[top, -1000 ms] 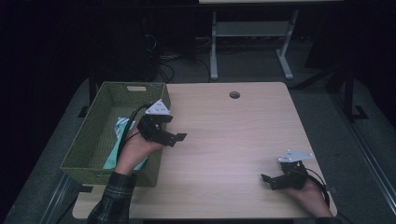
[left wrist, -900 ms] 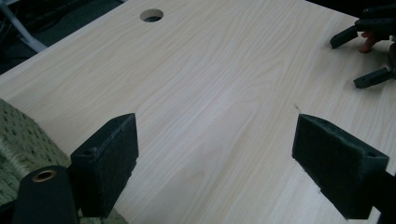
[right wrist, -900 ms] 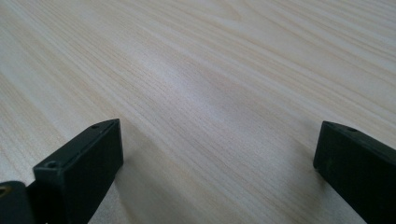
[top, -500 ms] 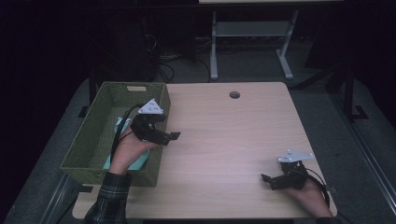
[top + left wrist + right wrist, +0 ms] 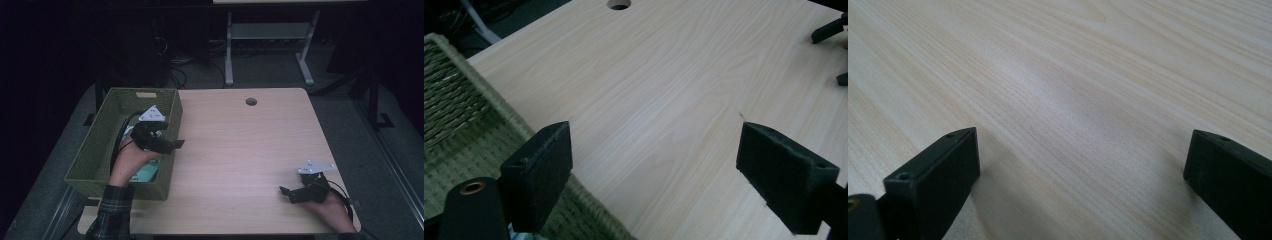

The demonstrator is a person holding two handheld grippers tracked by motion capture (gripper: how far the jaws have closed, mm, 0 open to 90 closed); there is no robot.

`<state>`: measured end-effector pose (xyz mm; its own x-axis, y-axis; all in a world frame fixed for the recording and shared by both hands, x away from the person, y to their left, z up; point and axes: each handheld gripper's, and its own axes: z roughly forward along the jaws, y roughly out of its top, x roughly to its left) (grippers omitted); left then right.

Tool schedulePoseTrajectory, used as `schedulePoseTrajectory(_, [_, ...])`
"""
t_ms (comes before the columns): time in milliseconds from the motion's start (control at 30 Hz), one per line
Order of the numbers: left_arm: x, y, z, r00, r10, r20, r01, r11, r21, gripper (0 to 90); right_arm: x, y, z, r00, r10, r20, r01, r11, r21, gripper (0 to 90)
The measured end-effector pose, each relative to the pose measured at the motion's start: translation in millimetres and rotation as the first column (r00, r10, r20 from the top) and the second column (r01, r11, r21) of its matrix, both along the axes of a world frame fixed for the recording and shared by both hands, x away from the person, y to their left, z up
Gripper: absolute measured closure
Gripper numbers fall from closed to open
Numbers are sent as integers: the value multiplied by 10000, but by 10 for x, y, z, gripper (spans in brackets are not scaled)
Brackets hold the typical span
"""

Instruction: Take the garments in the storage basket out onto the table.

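Spanning a dark room, pale wood table point(image 5: 240, 150); both tools point(image 5: 172, 145) point(image 5: 287, 192) wide, empty.

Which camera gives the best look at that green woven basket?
The high view: it shows the whole basket at the table's left edge, with the left hand-held gripper above its rim. The left gripper view catches just a close-up corner of its weave.
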<state>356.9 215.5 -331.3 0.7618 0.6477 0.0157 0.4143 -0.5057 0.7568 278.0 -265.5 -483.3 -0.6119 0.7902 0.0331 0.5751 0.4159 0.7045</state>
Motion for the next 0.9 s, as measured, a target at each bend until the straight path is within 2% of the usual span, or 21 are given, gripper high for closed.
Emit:
schedulePoseTrajectory(533, [-2,295,15,9979,645,110,-644,9979,-18,143,-2,1,1,10000,-22,-33,22,10000,7,10])
schedulePoseTrajectory(667, [-5,378,10,9962,856,133,-854,9963,-139,143,-3,2,1,10000,-33,-44,33,10000,10,10])
schedulePoseTrajectory(900, [34,487,-66,9945,1034,146,-1031,9945,-172,144,-2,1,1,10000,-23,-31,23,10000,5,10])
